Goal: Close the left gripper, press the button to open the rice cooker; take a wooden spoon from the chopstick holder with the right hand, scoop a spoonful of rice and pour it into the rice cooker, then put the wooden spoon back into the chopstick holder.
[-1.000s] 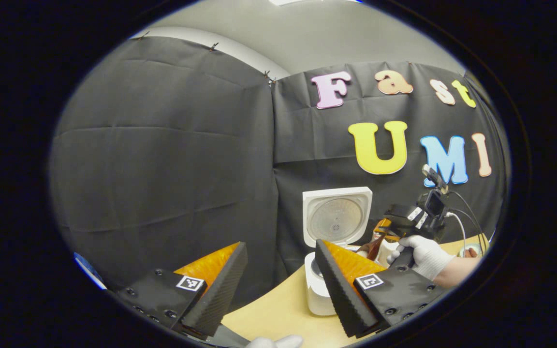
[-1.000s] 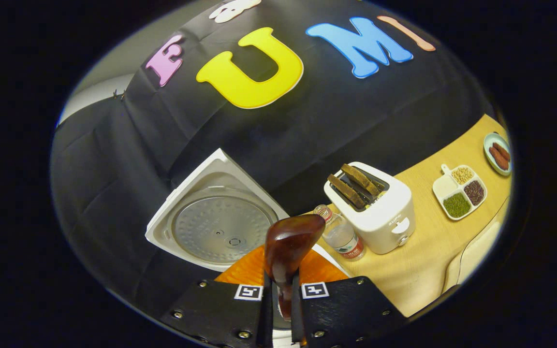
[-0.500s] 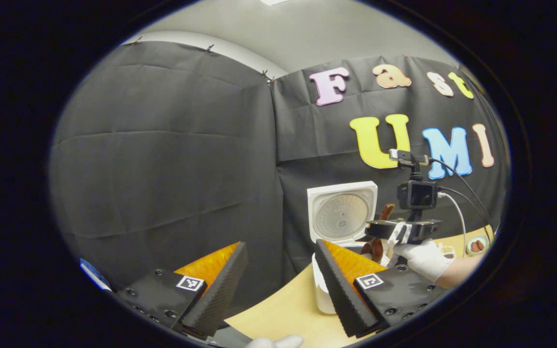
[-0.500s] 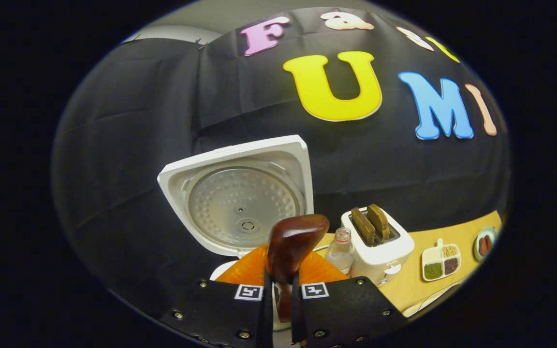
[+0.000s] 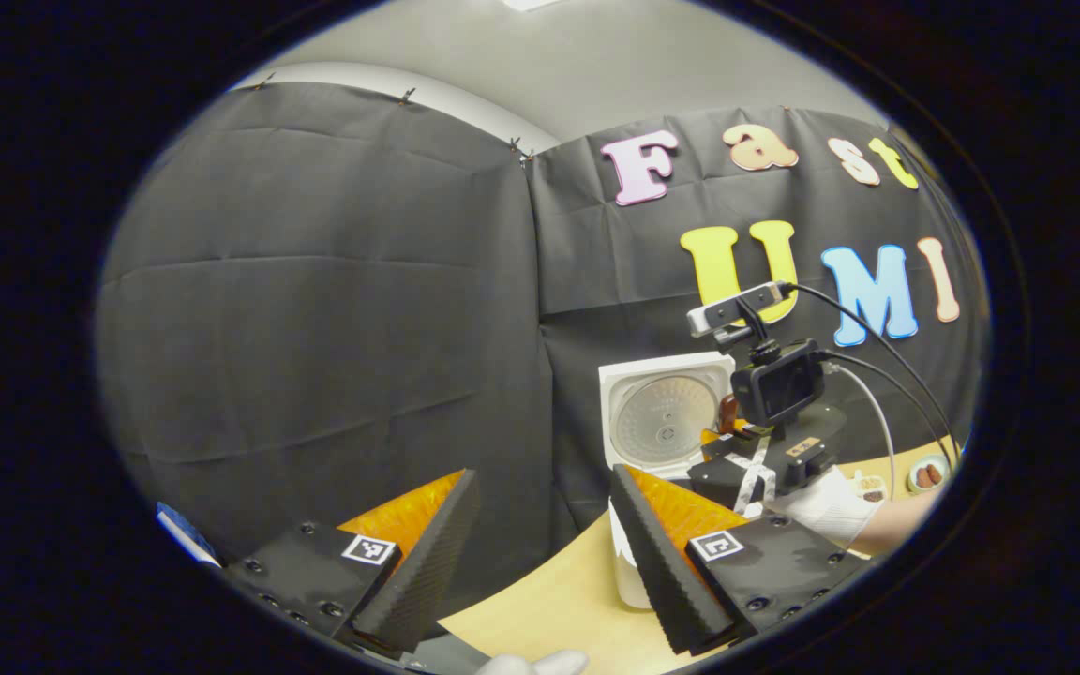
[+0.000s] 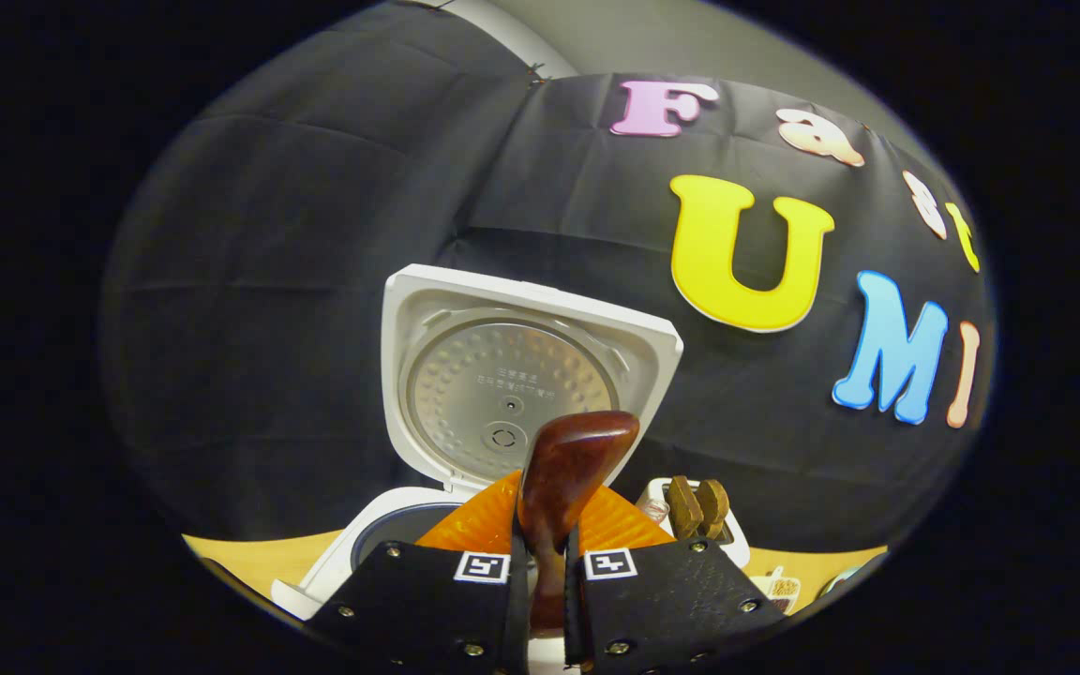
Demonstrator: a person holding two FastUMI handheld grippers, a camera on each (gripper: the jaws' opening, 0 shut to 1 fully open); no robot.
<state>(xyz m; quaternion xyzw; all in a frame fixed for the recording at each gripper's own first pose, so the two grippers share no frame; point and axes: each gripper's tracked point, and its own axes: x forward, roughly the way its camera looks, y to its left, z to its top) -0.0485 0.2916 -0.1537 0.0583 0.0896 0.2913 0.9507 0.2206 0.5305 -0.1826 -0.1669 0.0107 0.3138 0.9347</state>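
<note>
The glossy dark-brown wooden spoon [image 6: 570, 469] stands upright, its handle pinched between the closed jaws of the right gripper [image 6: 544, 600], its rounded bowl rising just above them. Directly beyond the jaws is the white square-lidded rice cooker [image 6: 502, 375], lid up, showing a dimpled round metal inner plate; its dark pot opening lies just left of the jaws. A white toaster [image 6: 695, 511] holding brown slices sits just right. The left gripper [image 5: 540, 553] hangs with jaws open over the pale wooden bench [image 5: 549, 605].
</note>
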